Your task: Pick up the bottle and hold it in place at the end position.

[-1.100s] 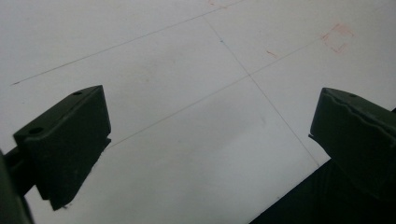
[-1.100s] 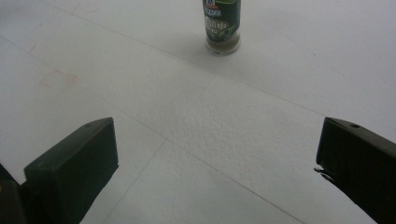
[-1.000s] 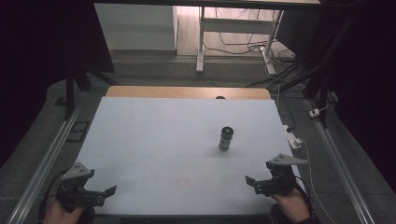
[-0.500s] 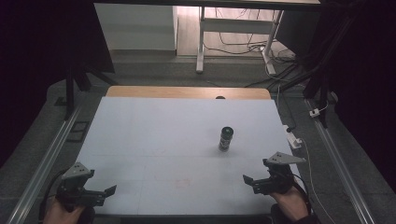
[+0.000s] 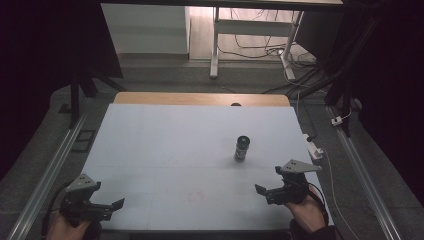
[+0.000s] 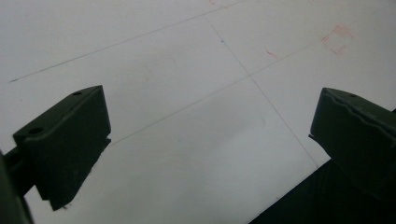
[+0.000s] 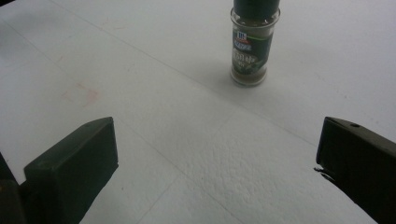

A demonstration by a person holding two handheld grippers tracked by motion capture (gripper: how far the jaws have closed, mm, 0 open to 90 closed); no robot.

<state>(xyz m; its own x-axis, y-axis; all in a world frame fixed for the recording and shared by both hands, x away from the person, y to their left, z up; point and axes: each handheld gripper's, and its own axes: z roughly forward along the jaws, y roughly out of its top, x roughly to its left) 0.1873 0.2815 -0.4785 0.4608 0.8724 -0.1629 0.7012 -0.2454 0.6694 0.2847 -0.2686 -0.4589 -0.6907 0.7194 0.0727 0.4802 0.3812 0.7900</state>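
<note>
Jar (image 5: 241, 148): stands upright on the white table (image 5: 165, 150), right of centre in the high view; top centre of the right gripper view (image 7: 250, 44), dark cap, green label, glass body.
Right gripper (image 5: 274, 189): lower right of the high view, jaws spread wide, nothing between them; the jar lies beyond the tips, near but apart.
Left gripper (image 5: 107, 209): lower left corner of the high view, jaws spread, empty, over bare table close to the near edge; well apart from the jar.
Likely step: a reach by the right gripper toward the jar, judging by how the jar sits ahead of its jaws.
Risk, tipping: the jar is tall and narrow; one jaw meeting it before the other would likely push it over and let it roll.
Risk, off-centre approach: in the right gripper view the jar sits a little right of the midline between the jaws, so a straight push forward could clip it with the right-hand jaw.
Risk, slip: glass is smooth and round; a pinch high on the cap or on the curve could let it twist or squirt out.
Risk, scrape: jaws carried too low could drag on the table.
Left side: little hazard there, I judge, as long as it stays clear.
</note>
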